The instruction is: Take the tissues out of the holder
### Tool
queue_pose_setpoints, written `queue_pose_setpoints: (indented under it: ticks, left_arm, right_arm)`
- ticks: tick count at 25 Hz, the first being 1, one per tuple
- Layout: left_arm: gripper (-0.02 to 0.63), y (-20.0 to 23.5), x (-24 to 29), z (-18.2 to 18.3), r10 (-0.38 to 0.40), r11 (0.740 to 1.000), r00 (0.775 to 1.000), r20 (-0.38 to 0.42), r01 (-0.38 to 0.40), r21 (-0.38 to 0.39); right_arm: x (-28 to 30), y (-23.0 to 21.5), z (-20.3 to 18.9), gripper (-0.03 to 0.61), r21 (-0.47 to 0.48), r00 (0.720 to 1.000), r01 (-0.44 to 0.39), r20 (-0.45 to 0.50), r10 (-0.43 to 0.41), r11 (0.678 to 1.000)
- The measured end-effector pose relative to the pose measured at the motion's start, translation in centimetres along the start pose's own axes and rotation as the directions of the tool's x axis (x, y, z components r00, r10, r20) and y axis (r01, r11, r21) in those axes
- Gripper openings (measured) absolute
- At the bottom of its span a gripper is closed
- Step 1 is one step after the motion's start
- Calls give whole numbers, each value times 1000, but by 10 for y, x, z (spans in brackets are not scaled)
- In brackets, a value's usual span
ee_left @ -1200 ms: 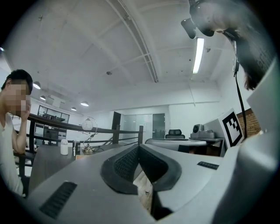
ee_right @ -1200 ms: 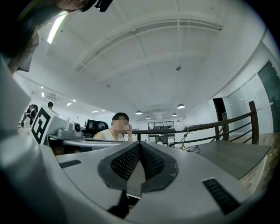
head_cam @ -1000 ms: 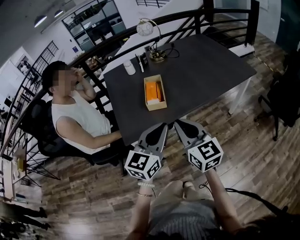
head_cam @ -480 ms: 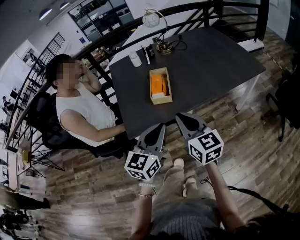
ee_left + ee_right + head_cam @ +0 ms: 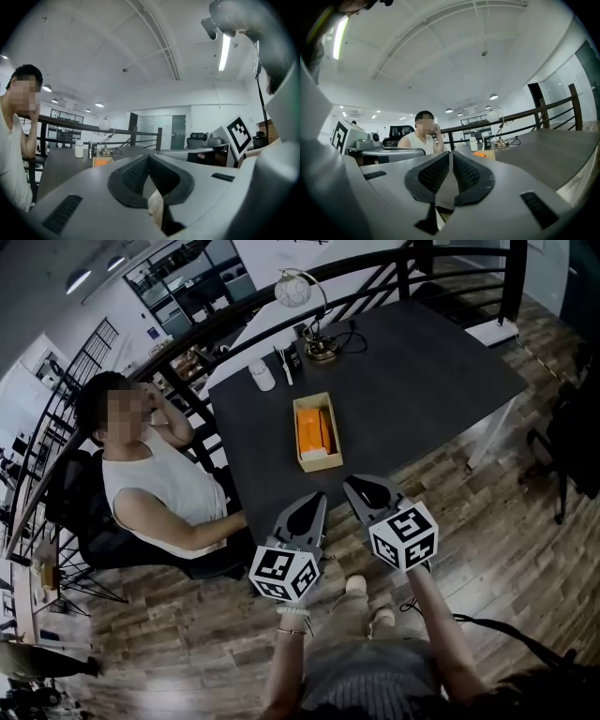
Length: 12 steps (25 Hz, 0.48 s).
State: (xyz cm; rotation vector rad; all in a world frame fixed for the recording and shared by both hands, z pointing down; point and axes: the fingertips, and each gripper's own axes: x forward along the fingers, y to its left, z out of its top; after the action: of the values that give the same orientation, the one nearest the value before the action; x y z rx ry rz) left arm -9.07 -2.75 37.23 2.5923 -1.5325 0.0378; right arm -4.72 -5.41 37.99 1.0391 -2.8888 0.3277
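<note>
Head view: the left gripper and right gripper are hovering just off the table's near edge, while the wooden holder with its orange tissues is sitting a little in from that edge, well apart from both. Left gripper view: its jaws are pressing together on nothing. Right gripper view: same deal, jaws closed and empty, with the holder lying ahead on the table.
</note>
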Motion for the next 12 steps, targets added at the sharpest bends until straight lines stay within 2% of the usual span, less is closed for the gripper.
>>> queue_pose_setpoints:
  ticks: [4, 9, 12]
  left_arm:
    - [8, 16, 10, -3, 0, 1000, 1000, 5, 0, 14]
    - [8, 72, 49, 6, -7, 1000, 1000, 2, 7, 18]
    - [8, 90, 60, 8, -21, 1000, 1000, -10, 21, 12]
  right_arm:
    - [14, -8, -3, 15, -7, 1000, -7, 5, 7, 1000]
    - [75, -35, 8, 15, -2, 1000, -5, 4, 5, 1000]
    - [96, -41, 10, 15, 4, 1000, 0, -10, 0, 1000]
